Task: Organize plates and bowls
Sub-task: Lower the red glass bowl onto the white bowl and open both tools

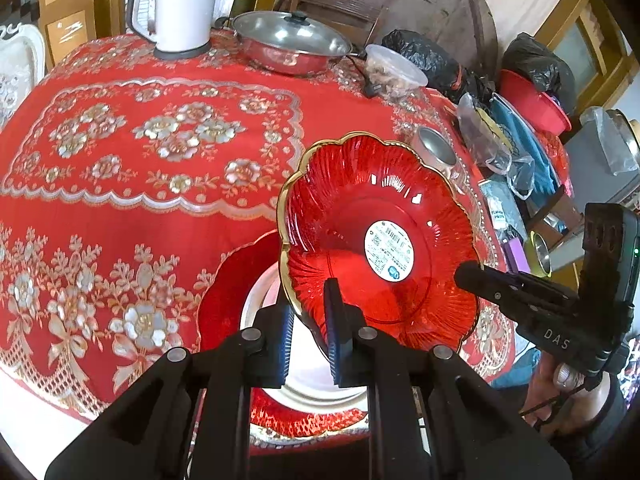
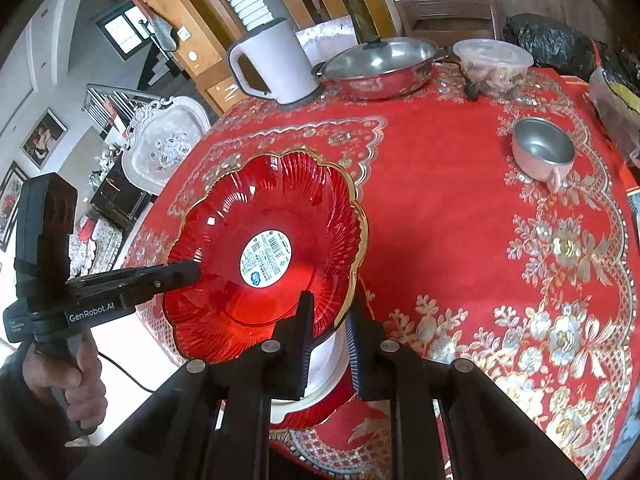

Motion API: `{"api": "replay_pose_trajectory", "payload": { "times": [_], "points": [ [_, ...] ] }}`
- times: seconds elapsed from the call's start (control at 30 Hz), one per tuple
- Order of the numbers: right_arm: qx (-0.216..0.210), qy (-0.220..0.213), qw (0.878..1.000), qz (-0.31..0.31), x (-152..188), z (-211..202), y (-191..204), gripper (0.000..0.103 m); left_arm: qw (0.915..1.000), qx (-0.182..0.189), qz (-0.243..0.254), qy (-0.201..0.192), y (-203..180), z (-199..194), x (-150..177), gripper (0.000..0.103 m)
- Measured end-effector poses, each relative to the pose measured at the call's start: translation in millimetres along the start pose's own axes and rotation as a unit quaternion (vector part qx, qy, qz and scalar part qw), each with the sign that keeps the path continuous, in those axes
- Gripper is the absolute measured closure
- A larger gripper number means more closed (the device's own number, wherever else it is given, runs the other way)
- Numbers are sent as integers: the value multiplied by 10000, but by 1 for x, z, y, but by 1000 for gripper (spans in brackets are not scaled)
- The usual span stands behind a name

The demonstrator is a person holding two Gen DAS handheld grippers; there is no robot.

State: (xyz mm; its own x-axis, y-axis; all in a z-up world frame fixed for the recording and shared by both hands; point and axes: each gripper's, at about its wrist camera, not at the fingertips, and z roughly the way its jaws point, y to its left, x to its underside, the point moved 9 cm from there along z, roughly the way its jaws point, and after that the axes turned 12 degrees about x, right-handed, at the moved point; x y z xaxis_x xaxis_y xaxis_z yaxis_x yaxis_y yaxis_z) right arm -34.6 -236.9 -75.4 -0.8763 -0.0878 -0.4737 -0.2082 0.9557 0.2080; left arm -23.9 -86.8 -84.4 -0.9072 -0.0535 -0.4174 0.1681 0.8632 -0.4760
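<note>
Ribbed red glass bowl (image 1: pixel 380 236), gold scalloped rim, white round sticker (image 1: pixel 390 250). Red tablecloth (image 1: pixel 160 152) with silver-gold flowers. White kettle (image 1: pixel 176 4).

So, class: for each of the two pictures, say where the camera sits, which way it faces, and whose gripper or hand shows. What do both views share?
Left wrist: sits behind the left gripper, looking across the table; the right gripper and a hand show at right.
Right wrist: sits behind the right gripper, looking across the table; the left gripper and a hand show at left.
Shared: red glass plate held by both, kettle, lidded pan.
</note>
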Motion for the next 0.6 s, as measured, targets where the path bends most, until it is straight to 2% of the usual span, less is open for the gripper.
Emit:
{"api": "replay_pose_trajectory", "payload": {
  "times": [0.27,0.6],
  "points": [
    [-9,66,10000,-32,12,3,5,87,9999,-8,-124,74,7,3,13,90],
    [2,246,9994,-235,34,22,15,87,9993,-104,-304,182,25,11,44,89]
  ]
}}
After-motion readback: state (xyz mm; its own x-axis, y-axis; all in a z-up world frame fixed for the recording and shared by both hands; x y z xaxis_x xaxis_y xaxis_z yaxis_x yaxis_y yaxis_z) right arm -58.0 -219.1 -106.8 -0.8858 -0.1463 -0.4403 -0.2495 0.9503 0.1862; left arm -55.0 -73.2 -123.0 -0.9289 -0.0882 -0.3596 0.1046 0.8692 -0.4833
